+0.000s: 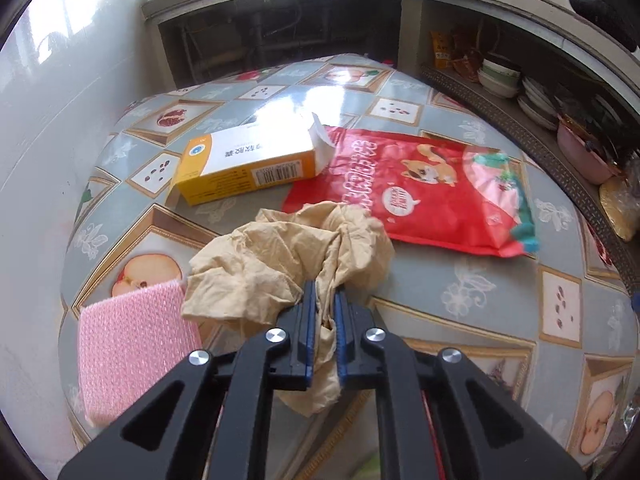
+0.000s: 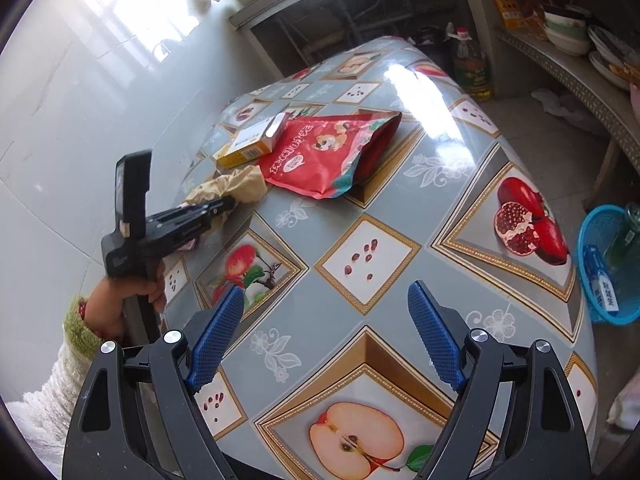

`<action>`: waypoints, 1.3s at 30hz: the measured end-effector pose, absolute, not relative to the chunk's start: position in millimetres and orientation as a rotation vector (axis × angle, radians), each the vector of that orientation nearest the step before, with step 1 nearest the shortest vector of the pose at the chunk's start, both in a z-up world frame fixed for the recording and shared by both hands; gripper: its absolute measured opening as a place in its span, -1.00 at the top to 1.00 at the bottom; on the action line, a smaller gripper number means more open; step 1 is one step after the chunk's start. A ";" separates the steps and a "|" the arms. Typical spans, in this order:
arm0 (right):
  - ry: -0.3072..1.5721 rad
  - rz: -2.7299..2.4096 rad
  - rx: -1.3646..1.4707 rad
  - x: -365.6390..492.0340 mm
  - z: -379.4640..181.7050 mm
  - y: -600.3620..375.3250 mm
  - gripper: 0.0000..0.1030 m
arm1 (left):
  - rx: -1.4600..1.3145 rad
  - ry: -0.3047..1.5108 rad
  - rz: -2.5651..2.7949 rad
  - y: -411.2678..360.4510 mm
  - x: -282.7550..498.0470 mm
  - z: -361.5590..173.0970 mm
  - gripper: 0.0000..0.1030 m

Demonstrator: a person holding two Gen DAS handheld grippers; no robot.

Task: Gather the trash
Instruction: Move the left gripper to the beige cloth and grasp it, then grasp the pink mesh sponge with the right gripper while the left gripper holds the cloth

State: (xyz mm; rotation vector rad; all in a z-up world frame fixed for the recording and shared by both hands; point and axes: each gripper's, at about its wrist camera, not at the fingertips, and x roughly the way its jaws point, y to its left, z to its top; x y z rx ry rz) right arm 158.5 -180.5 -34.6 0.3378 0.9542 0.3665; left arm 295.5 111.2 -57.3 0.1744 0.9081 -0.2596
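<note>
The left gripper [image 1: 325,300] is closed on a crumpled tissue [image 1: 288,256], which rests on the table [image 1: 460,280] beside a pink sponge [image 1: 132,356]. The right gripper [image 2: 326,332] is wide open over the table with nothing between its fingers. Farther away lie a yellow box [image 1: 244,164] and a red bag [image 1: 424,188], touching each other. A blue basket [image 2: 608,264] stands on the floor to the right.

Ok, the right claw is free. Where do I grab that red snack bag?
Take the red snack bag at its open right end, where the mouth gapes off the table. Come in from the right with the right claw, one finger above and one inside the lip; elsewhere it lies flat.
</note>
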 end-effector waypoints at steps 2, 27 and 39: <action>0.938 0.374 0.332 157.4 -27.8 -181.9 -0.56 | 0.173 0.878 -0.284 106.6 266.2 -50.8 0.85; 0.919 1.153 -0.672 274.2 -48.0 164.3 -0.82 | -0.138 0.906 -0.167 203.5 110.2 -71.1 0.86; 1.064 1.019 -0.723 314.5 -98.9 182.9 -0.69 | -0.174 0.895 -0.188 208.1 113.5 -72.3 0.86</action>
